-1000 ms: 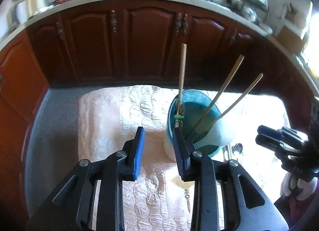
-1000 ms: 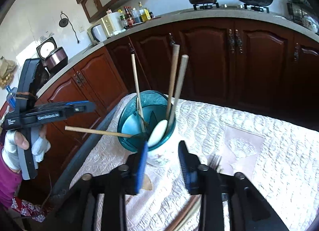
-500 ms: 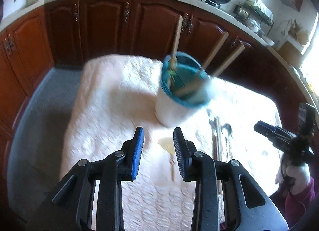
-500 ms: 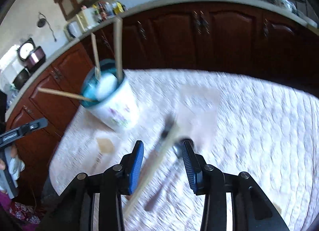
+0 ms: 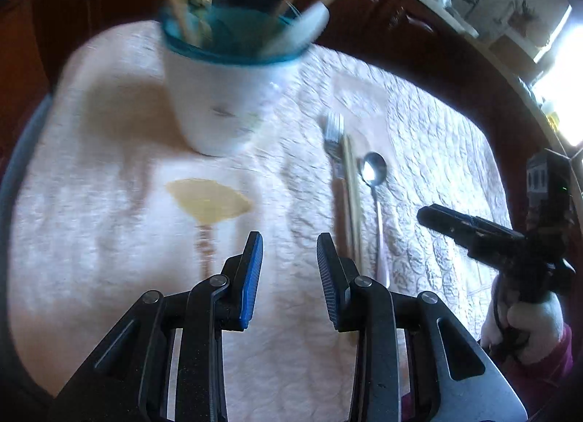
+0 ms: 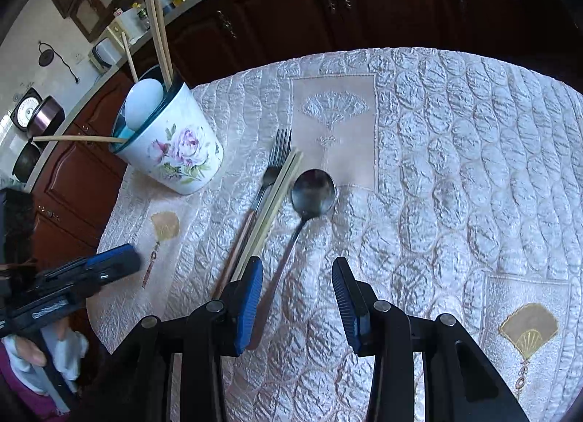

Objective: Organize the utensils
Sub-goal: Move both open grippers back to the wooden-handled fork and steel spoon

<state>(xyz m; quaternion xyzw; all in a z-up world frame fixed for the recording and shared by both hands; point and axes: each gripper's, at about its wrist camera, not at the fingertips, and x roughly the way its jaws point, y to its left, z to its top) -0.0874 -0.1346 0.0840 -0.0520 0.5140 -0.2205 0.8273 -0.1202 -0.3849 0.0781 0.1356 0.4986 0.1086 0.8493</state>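
A white flowered holder (image 6: 178,152) with a teal rim stands at the table's left and holds several chopsticks and a white spoon. In the left wrist view the holder (image 5: 222,101) is blurred. A fork (image 6: 271,167), a pair of chopsticks (image 6: 277,199) and a metal spoon (image 6: 313,188) lie side by side on the cloth. My right gripper (image 6: 297,265) hangs open just above their handles, and the spoon's handle shows between its fingers, near the left pad. My left gripper (image 5: 289,250) is open and holds nothing, left of the fork (image 5: 334,134), chopsticks (image 5: 352,196) and spoon (image 5: 373,170).
A quilted pale tablecloth (image 6: 455,167) covers the table, whose left edge (image 6: 105,239) drops to the floor. Dark wooden cabinets (image 6: 364,3) run behind it. Each gripper shows in the other's view: the right gripper (image 5: 433,214) and the left gripper (image 6: 124,261), both in gloved hands.
Both grippers have sunk toward the table and tipped down. The right one has gone from over the holder to over the loose utensils. The holder now sits farther up in both views.
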